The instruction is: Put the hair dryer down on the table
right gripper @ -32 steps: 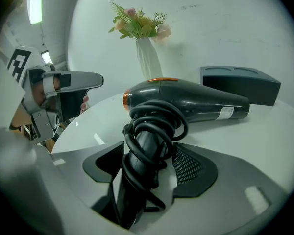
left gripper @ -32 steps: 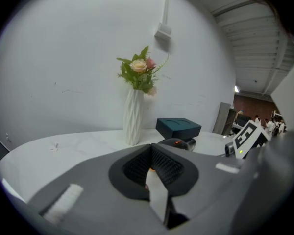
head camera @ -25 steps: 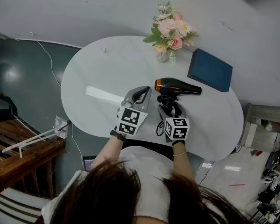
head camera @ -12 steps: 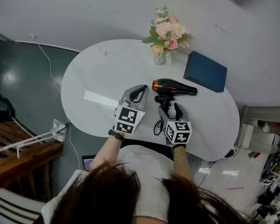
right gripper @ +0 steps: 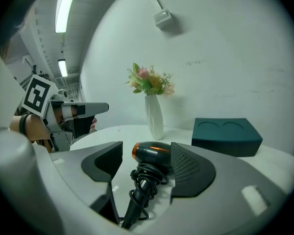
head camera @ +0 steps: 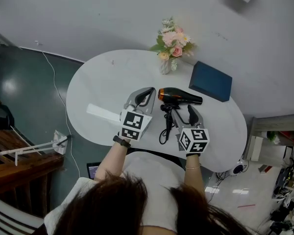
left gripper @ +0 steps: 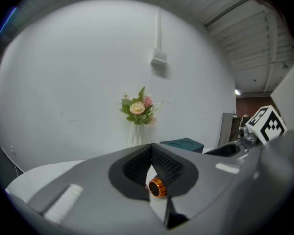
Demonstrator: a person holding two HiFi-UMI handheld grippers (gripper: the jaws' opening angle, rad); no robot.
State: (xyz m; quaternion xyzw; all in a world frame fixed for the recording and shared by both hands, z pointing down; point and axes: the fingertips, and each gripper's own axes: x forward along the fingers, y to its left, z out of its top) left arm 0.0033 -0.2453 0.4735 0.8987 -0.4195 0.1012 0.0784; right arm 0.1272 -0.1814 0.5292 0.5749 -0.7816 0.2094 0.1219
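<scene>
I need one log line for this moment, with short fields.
hair dryer: lying on table | right gripper: open, not gripping | left gripper: shut, empty

Dryer (head camera: 180, 96) on table (head camera: 103, 82), vase (head camera: 165, 66) behind

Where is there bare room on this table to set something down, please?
Widest bare patch: the table's left end, between the vase and the white strip. A smaller one is right of the right gripper, nearer than the blue box. The middle is crowded: hair dryer, cord, left gripper.
</scene>
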